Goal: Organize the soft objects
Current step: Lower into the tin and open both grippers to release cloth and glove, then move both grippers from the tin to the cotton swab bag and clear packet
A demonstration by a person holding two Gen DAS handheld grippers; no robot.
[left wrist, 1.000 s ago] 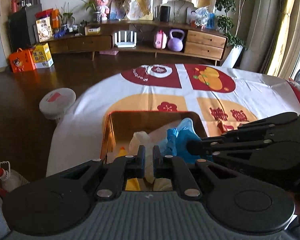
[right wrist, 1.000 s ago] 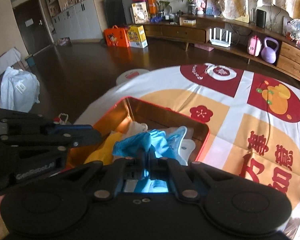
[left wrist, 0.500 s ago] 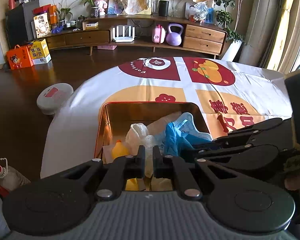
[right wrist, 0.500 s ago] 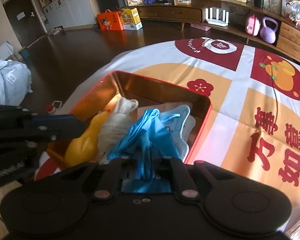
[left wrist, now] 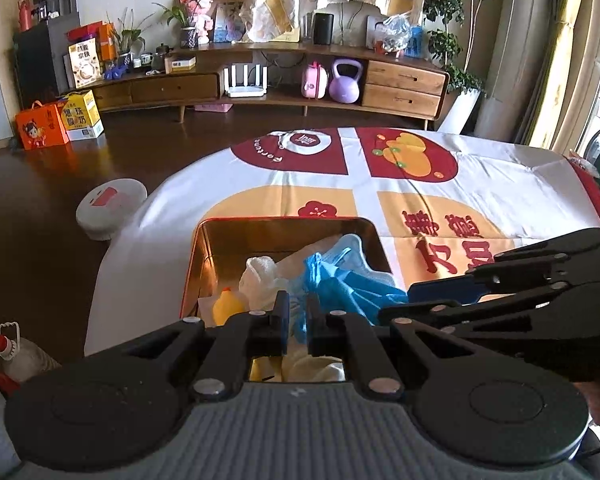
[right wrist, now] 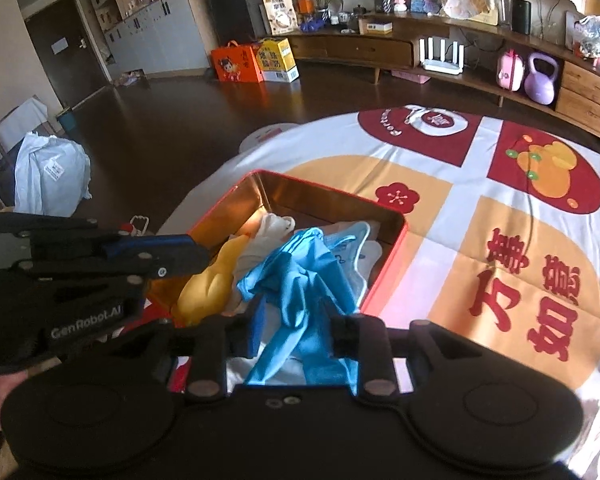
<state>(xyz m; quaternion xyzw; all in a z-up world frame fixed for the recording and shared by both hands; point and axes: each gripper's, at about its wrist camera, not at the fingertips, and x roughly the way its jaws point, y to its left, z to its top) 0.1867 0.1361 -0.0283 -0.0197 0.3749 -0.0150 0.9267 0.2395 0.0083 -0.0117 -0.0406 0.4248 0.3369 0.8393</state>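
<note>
On the cloth-covered worktop (right wrist: 440, 208) sits a red-rimmed metal tin (right wrist: 384, 280), holding a yellow rubber duck (right wrist: 208, 284) leftmost, a white cloth (right wrist: 272, 228) behind it, and a blue glove (right wrist: 300, 276) to the right.

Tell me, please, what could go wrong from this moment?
1. The blue glove lies between the open right tongs; pulling back may drag it out of the red tin.
2. The left tongs hang close beside the right; they may collide.

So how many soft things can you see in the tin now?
4, though some may be hidden: a yellow duck at the left, a white cloth behind it, a blue glove in front, and a face mask at the right.
</note>
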